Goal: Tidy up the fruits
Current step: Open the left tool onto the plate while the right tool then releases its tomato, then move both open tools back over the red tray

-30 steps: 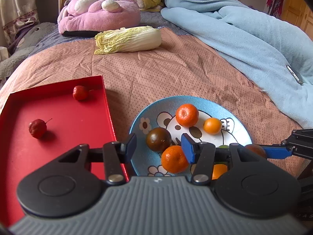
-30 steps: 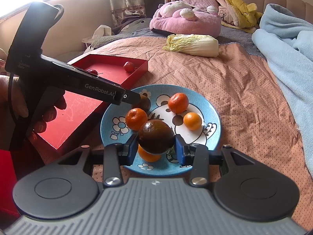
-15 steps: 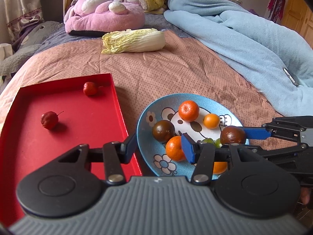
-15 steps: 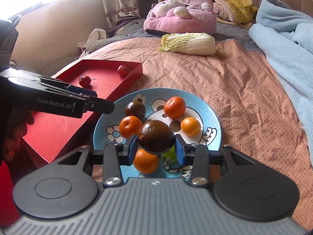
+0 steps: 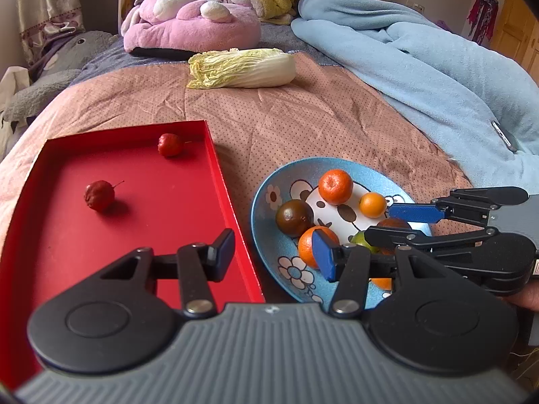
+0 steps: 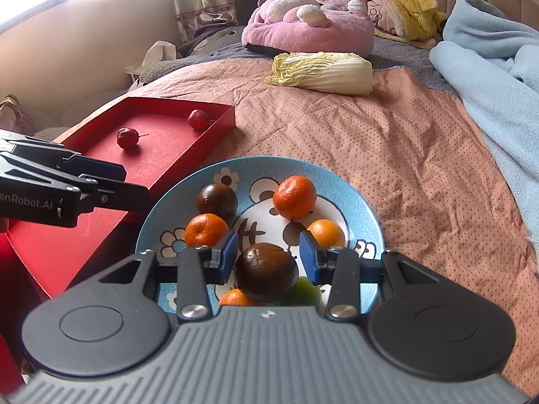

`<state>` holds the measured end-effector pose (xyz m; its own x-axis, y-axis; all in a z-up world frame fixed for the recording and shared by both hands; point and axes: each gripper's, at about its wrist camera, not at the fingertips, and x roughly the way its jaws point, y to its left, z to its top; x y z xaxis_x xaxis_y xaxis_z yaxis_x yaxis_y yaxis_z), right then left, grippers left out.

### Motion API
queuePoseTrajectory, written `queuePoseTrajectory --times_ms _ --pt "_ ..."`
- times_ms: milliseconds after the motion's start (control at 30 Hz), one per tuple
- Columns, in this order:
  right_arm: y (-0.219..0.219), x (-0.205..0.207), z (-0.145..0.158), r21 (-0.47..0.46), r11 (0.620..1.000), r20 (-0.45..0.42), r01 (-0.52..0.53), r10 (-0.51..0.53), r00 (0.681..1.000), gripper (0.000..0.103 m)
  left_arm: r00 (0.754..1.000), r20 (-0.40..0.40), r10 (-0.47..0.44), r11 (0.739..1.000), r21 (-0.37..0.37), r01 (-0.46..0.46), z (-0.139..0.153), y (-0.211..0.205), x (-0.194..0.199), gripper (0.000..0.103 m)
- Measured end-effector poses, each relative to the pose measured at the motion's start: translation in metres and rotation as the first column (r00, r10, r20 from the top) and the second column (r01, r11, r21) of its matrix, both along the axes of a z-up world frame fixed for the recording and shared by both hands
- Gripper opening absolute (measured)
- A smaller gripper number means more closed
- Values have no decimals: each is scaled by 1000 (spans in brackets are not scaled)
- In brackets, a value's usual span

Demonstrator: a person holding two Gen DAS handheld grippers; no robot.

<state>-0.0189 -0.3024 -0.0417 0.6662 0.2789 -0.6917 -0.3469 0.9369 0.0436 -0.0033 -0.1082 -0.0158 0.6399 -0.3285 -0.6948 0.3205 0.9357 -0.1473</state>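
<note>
Bedroom setting: you are working over a bed point(image 6: 387, 141) covered in a dotted pink quilt, with a napa cabbage point(image 6: 323, 72) lying at the far side in front of a pink plush cushion point(image 6: 310, 27), and a light blue blanket point(image 5: 438, 67) bunched along the right.

Item, blue plate point(image 6: 353, 188): sitting on the quilt just right of the red tray point(image 5: 151, 208), their edges close together. It is carrying three larger orange mandarins point(image 6: 294, 197), a smaller orange one point(image 6: 326, 232), a dark brown fruit at the left point(image 6: 216, 200), a green fruit point(image 6: 305, 291) at the near edge, and a second dark brown fruit near the middle point(image 6: 266, 271).

Item, red tray: holding two small red fruits point(image 5: 99, 195), lying well apart from each other.

Item, your right tongs point(image 6: 266, 257): spread apart, blue pads point(image 6: 227, 252) standing clear on either side of the second dark brown fruit, gripping nothing; that fruit is lying among the others on the plate.

Item, your left tongs point(image 5: 271, 252): spread wide and holding nothing, hovering over the gap where the tray's right wall is meeting the plate's left rim.
</note>
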Motion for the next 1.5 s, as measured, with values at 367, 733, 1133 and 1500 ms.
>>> queuePoseTrajectory --times_ms 367,733,1133,1500 --pt "-2 1 -4 -22 1000 15 8 -8 1000 46 1000 -1 -1 1000 -1 1 -1 0 -1 53" --pt "12 26 -7 -35 999 30 16 -15 999 53 1000 -5 29 1000 -5 -29 0 12 0 53" --pt "25 10 11 1 999 61 -40 40 997 60 993 -23 116 993 -22 -116 0 38 11 53" --pt "79 25 32 20 989 100 -150 147 984 70 981 -29 194 981 12 -193 2 80 27 53"
